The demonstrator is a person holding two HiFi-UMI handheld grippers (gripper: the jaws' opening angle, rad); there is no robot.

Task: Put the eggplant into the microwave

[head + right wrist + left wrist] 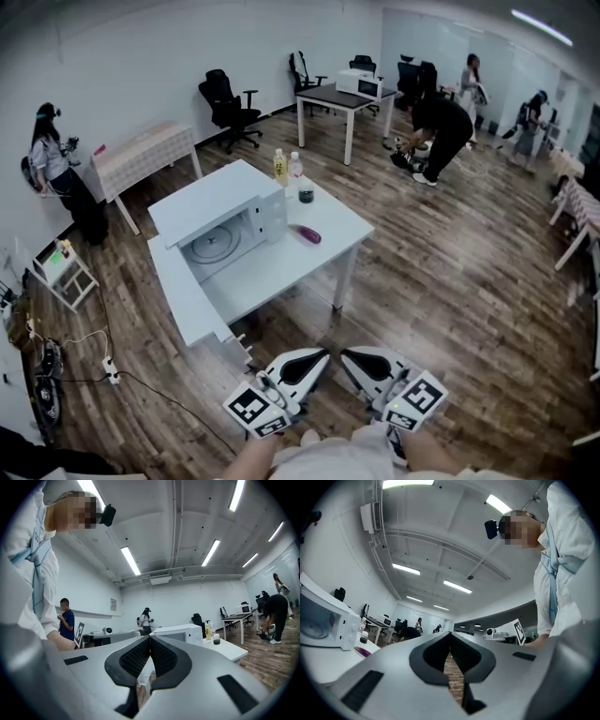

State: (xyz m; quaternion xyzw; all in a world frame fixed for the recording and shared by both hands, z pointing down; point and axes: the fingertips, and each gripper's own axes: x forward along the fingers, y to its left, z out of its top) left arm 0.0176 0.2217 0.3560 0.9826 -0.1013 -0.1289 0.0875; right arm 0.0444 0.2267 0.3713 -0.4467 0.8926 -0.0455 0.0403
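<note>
**eggplant on the table, microwave open, both grippers closed**

writing and labels: no brand or print can be read. the labels on the bottles are too small to make out. each gripper's cube shows black square markers only.

containers: the microwave (220, 211) stands on the white table (281, 277) with its door (183, 295) swung fully open towards the camera. its cavity shows the round turntable (214, 246). just right of the microwave, at the table's far edge, stand a bottle with yellow contents (279, 167), a clear bottle (295, 169) and a small jar with dark contents (306, 193), close together.

task item: the eggplant (307, 233) lies on its side on the table top, outside the microwave, to the right of the open cavity and on the near side of the jar. it touches neither.

grippers: the left gripper (324, 354) and the right gripper (344, 355) are held side by side low in the head view, over the wood floor (450, 281), well apart from the table. in each gripper view the jaws meet at the tips with nothing between them.
</note>
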